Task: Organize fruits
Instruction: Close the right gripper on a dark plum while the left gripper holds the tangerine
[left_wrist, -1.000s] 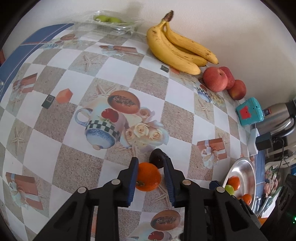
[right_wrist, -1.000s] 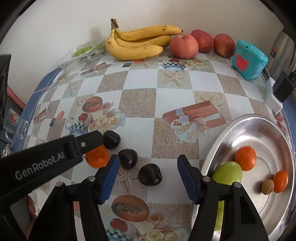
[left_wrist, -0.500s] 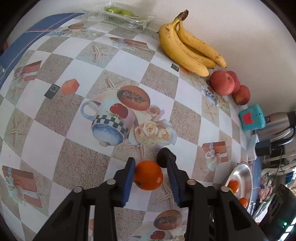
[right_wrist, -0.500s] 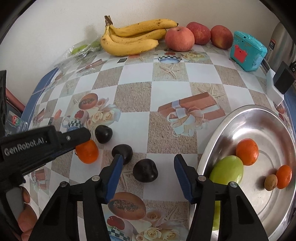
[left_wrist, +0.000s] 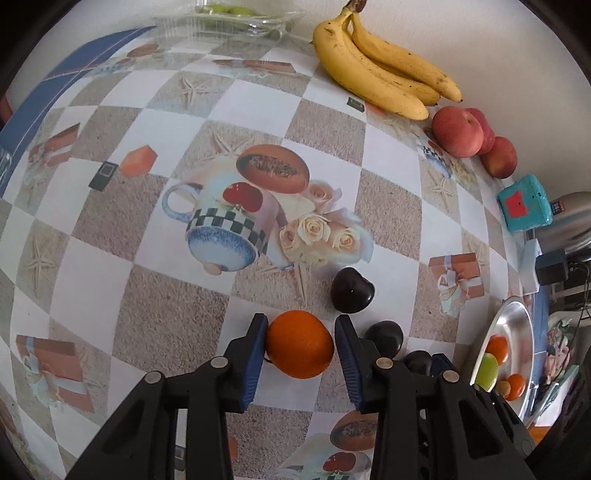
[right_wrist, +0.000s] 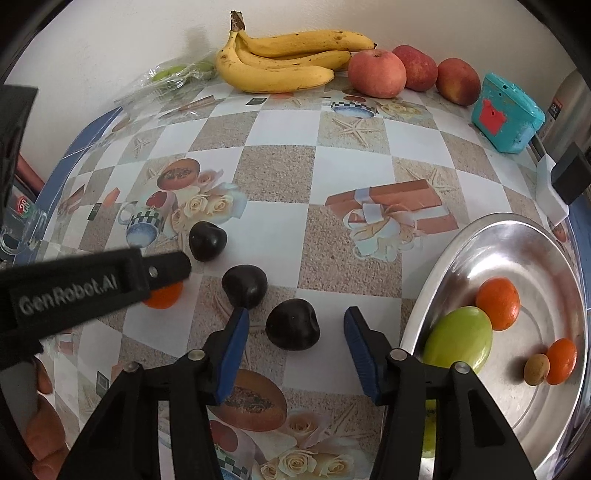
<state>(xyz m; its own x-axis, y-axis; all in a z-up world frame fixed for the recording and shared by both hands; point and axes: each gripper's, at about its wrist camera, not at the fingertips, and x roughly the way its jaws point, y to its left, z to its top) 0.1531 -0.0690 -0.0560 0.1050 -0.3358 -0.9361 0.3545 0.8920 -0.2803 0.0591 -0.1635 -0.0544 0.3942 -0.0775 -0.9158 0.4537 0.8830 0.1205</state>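
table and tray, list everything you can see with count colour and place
bananas: one bunch, yellow, far edge by the wall
apples: three, red, right of the bananas
plastic bag: one, clear, green fruit inside, left of the bananas
box: one, teal with red patch, right of the apples
dark fruits: three, near-black, on the tablecloth in a diagonal row
tray: one, silver, right side
oranges in tray: two, orange
green fruit: one, in tray
small fruit: one, tan, in tray
orange: one, on the cloth between the left tongs
left tongs: black and blue, around the orange
right tongs: black and blue, closing around the nearest dark fruit, not touching
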